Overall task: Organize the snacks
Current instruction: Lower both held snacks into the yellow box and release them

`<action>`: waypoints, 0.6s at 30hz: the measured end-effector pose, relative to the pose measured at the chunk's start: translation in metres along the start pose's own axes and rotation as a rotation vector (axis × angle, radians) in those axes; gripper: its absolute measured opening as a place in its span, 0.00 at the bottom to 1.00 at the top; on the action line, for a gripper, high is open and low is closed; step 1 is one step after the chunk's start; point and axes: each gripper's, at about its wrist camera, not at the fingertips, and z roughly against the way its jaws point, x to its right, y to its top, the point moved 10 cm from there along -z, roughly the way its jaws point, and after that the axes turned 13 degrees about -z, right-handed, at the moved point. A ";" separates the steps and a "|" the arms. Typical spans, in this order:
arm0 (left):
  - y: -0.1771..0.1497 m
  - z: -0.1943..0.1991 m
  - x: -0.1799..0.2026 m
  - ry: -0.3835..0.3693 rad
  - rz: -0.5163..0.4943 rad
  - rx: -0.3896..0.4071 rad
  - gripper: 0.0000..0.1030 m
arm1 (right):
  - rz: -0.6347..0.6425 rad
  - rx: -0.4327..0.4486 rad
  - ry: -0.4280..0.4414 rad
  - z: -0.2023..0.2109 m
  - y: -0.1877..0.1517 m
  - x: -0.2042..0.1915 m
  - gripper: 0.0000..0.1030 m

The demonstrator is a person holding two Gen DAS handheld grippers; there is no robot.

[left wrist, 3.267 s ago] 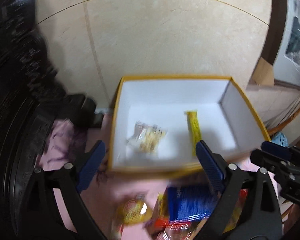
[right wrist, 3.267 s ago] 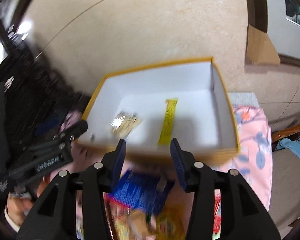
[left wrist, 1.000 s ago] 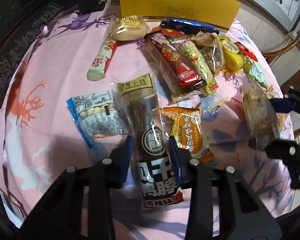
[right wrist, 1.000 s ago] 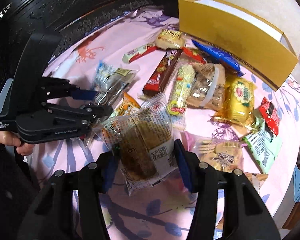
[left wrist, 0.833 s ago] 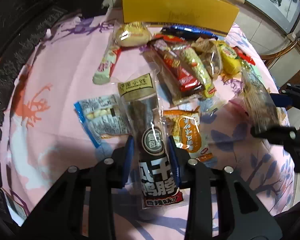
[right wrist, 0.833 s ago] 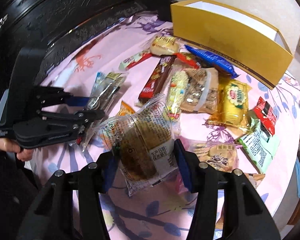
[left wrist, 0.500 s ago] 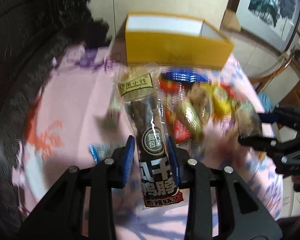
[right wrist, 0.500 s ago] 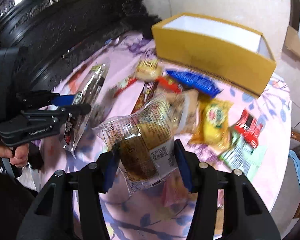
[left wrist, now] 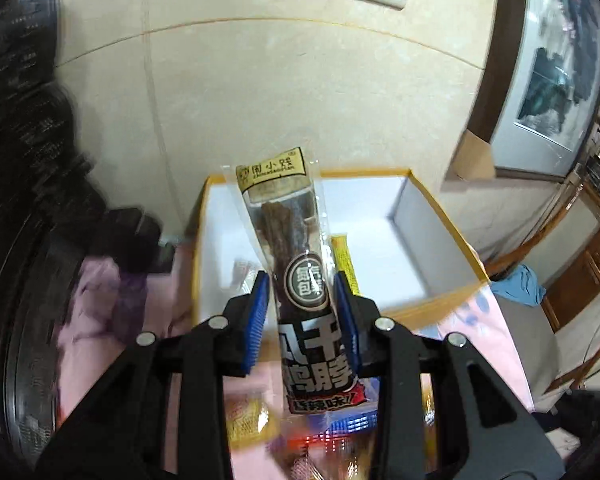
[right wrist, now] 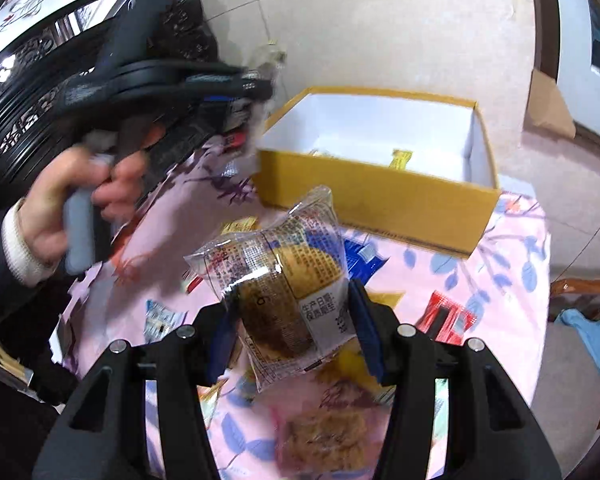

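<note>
My left gripper (left wrist: 302, 310) is shut on a long dark meat-stick packet (left wrist: 296, 264), held up over the near side of the yellow box (left wrist: 440, 224) with its white inside. A yellow bar (left wrist: 345, 258) lies in that box. My right gripper (right wrist: 290, 330) is shut on a clear-wrapped cake packet (right wrist: 284, 280), above the pink tablecloth (right wrist: 496, 276) and short of the yellow box (right wrist: 364, 196). In the right wrist view the left gripper (right wrist: 256, 88) shows blurred, in a person's hand (right wrist: 80, 184), at the box's left corner.
Loose snack packets lie on the cloth near me: a red one (right wrist: 446, 318), a blue one (right wrist: 360, 256), a brown one (right wrist: 324, 436). Dark carved furniture (right wrist: 32, 64) stands left. A tiled wall (left wrist: 300, 100) rises behind the box, and a chair with blue cloth (right wrist: 592, 328) is right.
Both grippers rose and went forward from the snack pile toward the box, each keeping its packet. The left went farther and now looks down into the box.
</note>
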 end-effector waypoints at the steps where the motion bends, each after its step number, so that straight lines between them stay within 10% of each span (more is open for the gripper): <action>1: 0.005 -0.013 -0.001 -0.005 0.002 -0.016 0.33 | -0.002 0.005 -0.004 0.001 0.004 0.003 0.52; 7: 0.013 -0.092 -0.006 -0.020 0.013 -0.126 0.33 | -0.017 0.032 -0.029 -0.006 0.032 0.017 0.52; 9: 0.009 -0.103 -0.008 -0.010 0.019 -0.159 0.46 | -0.024 0.033 -0.025 -0.008 0.039 0.020 0.52; 18: 0.016 -0.057 -0.038 0.103 0.054 -0.034 0.79 | -0.035 0.113 -0.035 -0.033 0.124 0.026 0.52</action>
